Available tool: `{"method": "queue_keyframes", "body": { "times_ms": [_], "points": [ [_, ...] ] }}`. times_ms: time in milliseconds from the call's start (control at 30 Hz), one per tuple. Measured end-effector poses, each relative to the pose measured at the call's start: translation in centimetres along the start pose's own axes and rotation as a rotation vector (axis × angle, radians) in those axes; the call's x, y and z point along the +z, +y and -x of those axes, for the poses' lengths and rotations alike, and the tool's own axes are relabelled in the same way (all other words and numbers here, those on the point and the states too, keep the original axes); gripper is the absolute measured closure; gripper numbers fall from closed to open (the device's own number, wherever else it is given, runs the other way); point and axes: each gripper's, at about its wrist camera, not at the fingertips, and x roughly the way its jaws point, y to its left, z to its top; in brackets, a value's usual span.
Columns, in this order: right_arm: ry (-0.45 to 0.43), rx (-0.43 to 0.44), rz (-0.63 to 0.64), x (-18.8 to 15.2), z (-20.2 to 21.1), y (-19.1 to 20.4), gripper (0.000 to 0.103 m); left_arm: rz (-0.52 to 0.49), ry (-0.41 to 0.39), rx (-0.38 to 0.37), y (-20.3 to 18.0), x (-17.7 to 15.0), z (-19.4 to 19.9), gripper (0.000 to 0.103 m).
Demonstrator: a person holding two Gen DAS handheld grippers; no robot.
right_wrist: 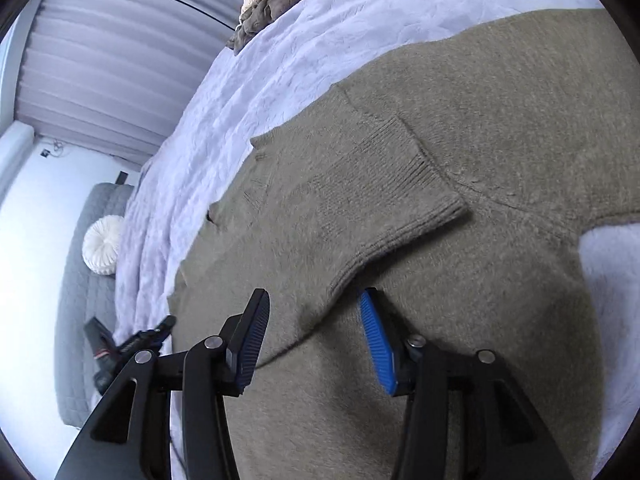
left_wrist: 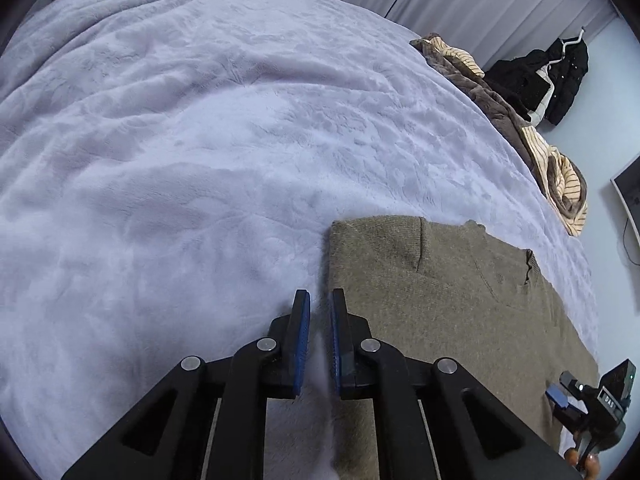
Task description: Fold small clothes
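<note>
Left tongs: we see the left gripper (left_wrist: 321,300) clenched, its blue pads (left_wrist: 303,340) drawn nearly together, a thin gap between them. No cloth shows between the pads; they hover right at the sweater's left edge.
Right tongs: the right gripper (right_wrist: 314,300) stands half apart above the knit. A fold of the sleeve runs down between its pads (right_wrist: 378,344), but we cannot tell that they press on it, so we call it released.
Task's thing: the olive sweater (left_wrist: 440,300) lies flat on the bed, just ahead and to the right of the left tongs. Under the right tongs it fills most of the view, one sleeve with its ribbed cuff (right_wrist: 436,184) folded across the body, ahead of the fingertips.
Bedding: a pale lilac blanket (left_wrist: 180,140) spreads ahead and left of the left tongs, beneath the sweater.
Far side: a brown and striped heap of clothes (left_wrist: 560,168) rests at the blanket's edge, well beyond the sweater.
Other tool: in the left view the right gripper sits at the sweater's right, near edge.
Floor side: a white round cushion (right_wrist: 103,245) lies on a grey mat, left of the right tongs.
</note>
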Motion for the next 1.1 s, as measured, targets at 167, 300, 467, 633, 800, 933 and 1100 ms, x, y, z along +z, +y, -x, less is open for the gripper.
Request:
{"method": "queue_keyframes", "body": {
  "times_ms": [167,300,467,633,800,933,1100],
  "points": [
    [-0.009,0.0,-0.035,1.0,-0.1,-0.3,0.052,-0.079,-0.01,-0.066,-1.6,-2.1,2.8,0.093],
    [-0.048,-0.127,0.027,1.9,0.1,0.5,0.08,-0.169,0.004,-0.047,-4.8,-4.3,1.7,0.093],
    [-0.051,-0.159,-0.055,2.2,1.0,-2.4,0.088,-0.243,0.017,0.094,-5.6,-7.1,-1.6,0.093],
    [-0.035,-0.11,-0.035,1.1,3.8,-4.0,0.083,-0.214,0.042,0.112,-5.4,-6.8,-0.3,0.093],
    [-0.041,-0.017,-0.059,-0.7,5.7,-4.9,0.058,-0.217,0.03,0.117,-6.5,-8.1,1.9,0.093],
    [-0.029,0.005,-0.034,-1.9,6.1,-4.4,0.053,-0.255,0.035,0.121,-8.3,-10.0,3.3,0.093],
    [-0.03,0.058,-0.028,-3.4,7.8,-5.0,0.042,-0.285,0.035,0.122,-10.1,-13.0,5.1,0.045]
  ]
}}
